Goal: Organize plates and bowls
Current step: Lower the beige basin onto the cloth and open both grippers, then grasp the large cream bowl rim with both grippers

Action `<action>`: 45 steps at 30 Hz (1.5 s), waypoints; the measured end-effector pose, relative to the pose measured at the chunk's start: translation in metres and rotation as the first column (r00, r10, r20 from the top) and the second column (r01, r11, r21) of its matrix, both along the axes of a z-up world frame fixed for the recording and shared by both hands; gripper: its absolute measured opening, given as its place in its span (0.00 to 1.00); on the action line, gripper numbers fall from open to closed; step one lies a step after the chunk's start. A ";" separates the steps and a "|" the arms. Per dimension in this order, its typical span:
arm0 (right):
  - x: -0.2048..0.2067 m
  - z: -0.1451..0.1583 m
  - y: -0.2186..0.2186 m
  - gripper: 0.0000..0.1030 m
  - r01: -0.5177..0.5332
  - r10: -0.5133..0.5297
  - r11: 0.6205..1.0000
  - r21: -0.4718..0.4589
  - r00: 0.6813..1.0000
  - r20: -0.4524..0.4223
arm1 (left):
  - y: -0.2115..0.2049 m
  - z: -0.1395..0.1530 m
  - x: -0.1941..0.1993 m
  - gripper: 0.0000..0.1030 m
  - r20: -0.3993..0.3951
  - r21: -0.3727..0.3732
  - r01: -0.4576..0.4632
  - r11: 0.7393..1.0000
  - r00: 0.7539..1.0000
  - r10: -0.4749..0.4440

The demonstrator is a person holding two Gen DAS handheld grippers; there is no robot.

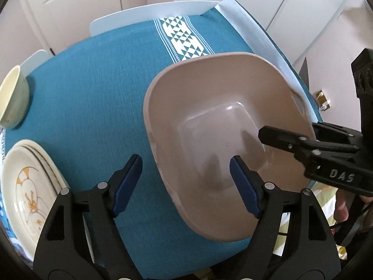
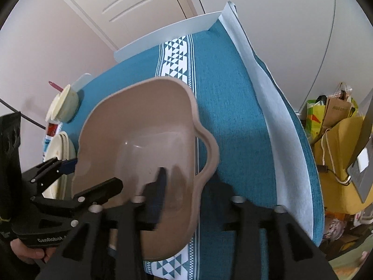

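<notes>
Partly blurred, right claw [image 2: 186, 186] straddles basin [image 1: 209, 107] rim; left claw [image 1: 186, 182] gapes.

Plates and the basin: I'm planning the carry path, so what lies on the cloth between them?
Nothing: in the left wrist view only bare teal tablecloth separates the stacked plates from the beige basin. The cream bowl sits farther back.

Teal tablecloth [image 1: 98, 88], laid over the table, with a white geometric band [image 1: 184, 37] woven across it. White panelled door [image 2: 121, 4] seen behind. Paper shopping bags [image 2: 335, 126] are crowded beside the table's right edge.
</notes>
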State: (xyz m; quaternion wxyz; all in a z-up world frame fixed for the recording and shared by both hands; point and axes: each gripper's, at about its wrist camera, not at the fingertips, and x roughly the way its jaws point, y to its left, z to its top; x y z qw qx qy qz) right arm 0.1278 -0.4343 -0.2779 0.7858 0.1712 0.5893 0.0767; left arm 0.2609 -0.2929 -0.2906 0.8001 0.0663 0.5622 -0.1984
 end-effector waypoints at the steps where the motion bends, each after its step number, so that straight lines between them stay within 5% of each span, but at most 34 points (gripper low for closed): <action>1: 0.000 0.001 0.000 0.41 0.003 -0.003 1.000 -0.003 1.000 0.004 | -0.001 -0.001 0.002 0.74 0.001 0.004 0.002 1.000 1.000 -0.002; 10: -0.005 0.027 -0.004 0.41 0.030 -0.028 0.999 -0.045 0.999 0.045 | 0.010 0.026 -0.010 0.74 0.027 0.002 -0.003 1.000 1.000 0.003; 19: -0.011 0.111 0.017 0.42 -0.028 0.054 0.992 -0.126 0.977 0.205 | 0.042 0.111 -0.041 0.74 0.209 -0.015 -0.057 0.998 0.976 0.059; 20: -0.010 0.121 0.023 0.47 -0.043 0.072 0.991 -0.128 0.971 0.230 | 0.047 0.122 -0.045 0.75 0.239 -0.017 -0.069 0.997 0.968 0.071; 22: -0.009 0.136 0.034 0.88 -0.066 0.098 0.990 -0.123 0.954 0.283 | 0.057 0.141 -0.052 0.89 0.297 -0.015 -0.105 0.994 0.949 0.104; 23: -0.008 0.145 0.042 0.94 -0.077 0.113 0.990 -0.122 0.941 0.319 | 0.064 0.152 -0.056 0.98 0.330 -0.009 -0.130 0.991 0.935 0.126; 28: 0.006 0.170 0.079 0.97 -0.157 0.195 0.980 -0.126 0.894 0.403 | 0.105 0.185 -0.067 1.00 0.412 -0.016 -0.241 0.970 0.883 0.226; 38: 0.055 0.185 0.177 0.97 -0.346 0.386 0.923 -0.171 0.835 0.392 | 0.220 0.200 -0.045 1.00 0.345 -0.100 -0.460 0.882 0.816 0.464; 45: 0.116 0.161 0.237 0.97 -0.371 0.402 0.916 -0.156 0.856 0.325 | 0.301 0.184 0.002 1.00 0.265 -0.119 -0.539 0.834 0.792 0.550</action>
